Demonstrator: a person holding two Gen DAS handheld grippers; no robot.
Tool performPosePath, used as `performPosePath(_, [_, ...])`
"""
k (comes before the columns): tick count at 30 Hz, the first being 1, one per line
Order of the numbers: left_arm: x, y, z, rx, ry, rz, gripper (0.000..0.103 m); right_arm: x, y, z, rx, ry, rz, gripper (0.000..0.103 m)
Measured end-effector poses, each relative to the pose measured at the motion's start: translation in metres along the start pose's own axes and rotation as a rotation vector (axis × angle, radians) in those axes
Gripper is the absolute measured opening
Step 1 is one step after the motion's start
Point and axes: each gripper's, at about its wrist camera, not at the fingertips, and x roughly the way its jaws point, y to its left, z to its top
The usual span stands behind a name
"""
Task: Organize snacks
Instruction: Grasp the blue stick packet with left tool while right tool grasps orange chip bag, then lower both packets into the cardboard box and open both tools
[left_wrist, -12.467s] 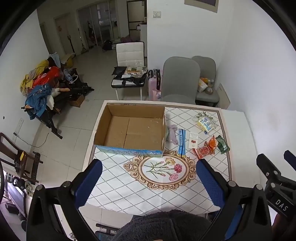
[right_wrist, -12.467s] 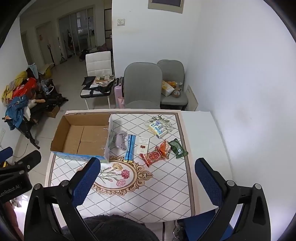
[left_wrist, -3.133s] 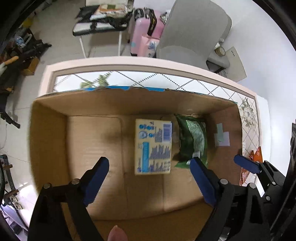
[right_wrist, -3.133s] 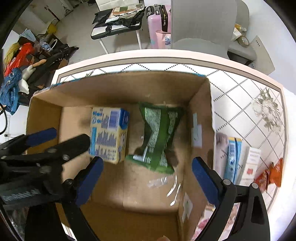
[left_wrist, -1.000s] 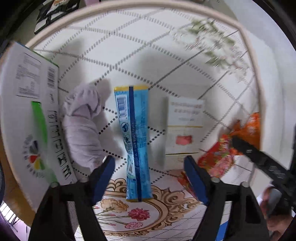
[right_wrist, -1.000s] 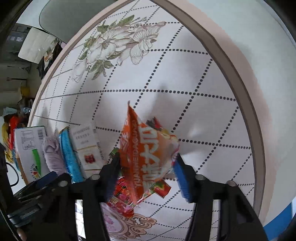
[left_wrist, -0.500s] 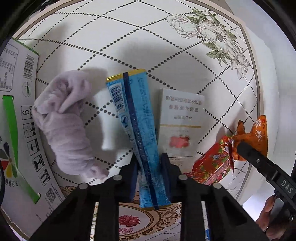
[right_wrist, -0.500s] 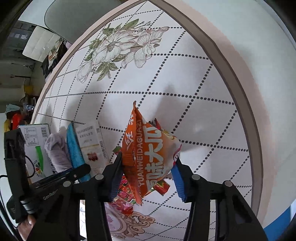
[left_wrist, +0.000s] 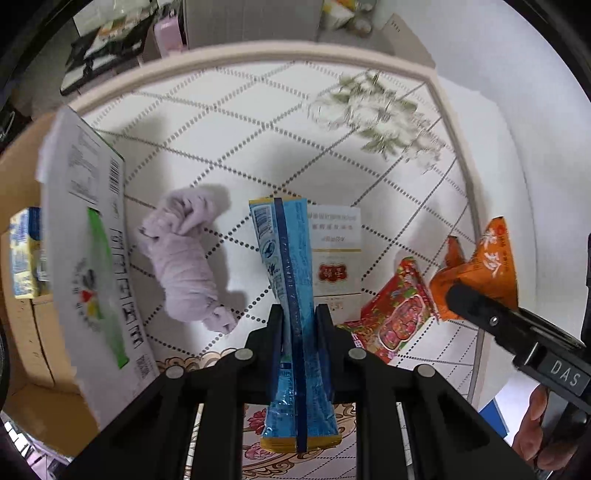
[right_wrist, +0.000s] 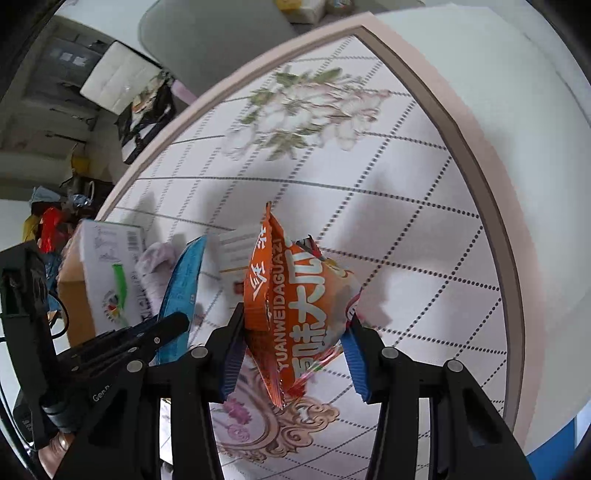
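Observation:
My left gripper (left_wrist: 299, 314) is shut on a long blue snack packet (left_wrist: 291, 295), held on edge above the tablecloth. My right gripper (right_wrist: 293, 334) is shut on an orange snack bag (right_wrist: 299, 295), lifted off the table. The same orange snack bag (left_wrist: 487, 269) shows at the right of the left wrist view. On the cloth lie a white carton with a red seal (left_wrist: 334, 254) and a red snack pack (left_wrist: 395, 314). The cardboard box (left_wrist: 88, 258) stands at the left, with a yellow-blue carton (left_wrist: 24, 254) inside.
A crumpled lilac cloth (left_wrist: 184, 258) lies between the box and the blue packet. The table edge (right_wrist: 491, 206) curves round on the right, with a white wall behind. Grey chairs (right_wrist: 207, 29) stand beyond the far edge. A hand (left_wrist: 535, 435) holds the right gripper's handle.
Both grippers have risen and tilted, lifting their packets off the cloth. The left jaws closed tighter on the blue packet; the orange bag now hangs clear of the red pack.

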Motion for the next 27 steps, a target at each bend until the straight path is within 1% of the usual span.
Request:
performPosePath(3, [-0.020,0.006,-0.003,-0.002,-0.041,-0.014,0.014,-0.009,0.014,-0.005,-0.024,-0.012,0.008,0.050])
performPosePath(6, [-0.041,0.004,-0.004,-0.002,-0.084,-0.032,0.014,-0.021,0.032,-0.010,-0.048,-0.024,0.022,0.050])
performPosePath(7, [-0.046,0.010,-0.002,-0.002,-0.092,-0.036,0.014,-0.024,0.037,-0.011,-0.055,-0.027,0.026,0.049])
performPosePath(9, [-0.067,0.020,-0.007,-0.005,-0.120,-0.052,0.014,-0.033,0.052,-0.015,-0.075,-0.035,0.039,0.049])
performPosePath(12, [-0.096,0.033,-0.011,-0.006,-0.167,-0.065,0.014,-0.046,0.083,-0.022,-0.116,-0.053,0.060,0.049])
performPosePath(14, [-0.116,0.045,-0.015,-0.005,-0.195,-0.072,0.014,-0.054,0.110,-0.029,-0.150,-0.061,0.083,0.049])
performPosePath(16, [-0.142,0.068,-0.021,-0.017,-0.231,-0.066,0.014,-0.058,0.137,-0.036,-0.183,-0.064,0.101,0.049])
performPosePath(19, [-0.169,0.104,-0.027,-0.044,-0.269,-0.049,0.014,-0.058,0.186,-0.051,-0.251,-0.056,0.125,0.049])
performPosePath(22, [-0.196,0.157,-0.036,-0.092,-0.295,-0.025,0.014,-0.045,0.233,-0.065,-0.299,-0.025,0.150,0.049])
performPosePath(25, [-0.206,0.199,-0.043,-0.126,-0.309,0.025,0.014,-0.026,0.273,-0.079,-0.329,0.010,0.157,0.049])
performPosePath(27, [-0.206,0.236,-0.046,-0.158,-0.299,0.052,0.014,-0.009,0.295,-0.088,-0.343,0.037,0.147,0.049])
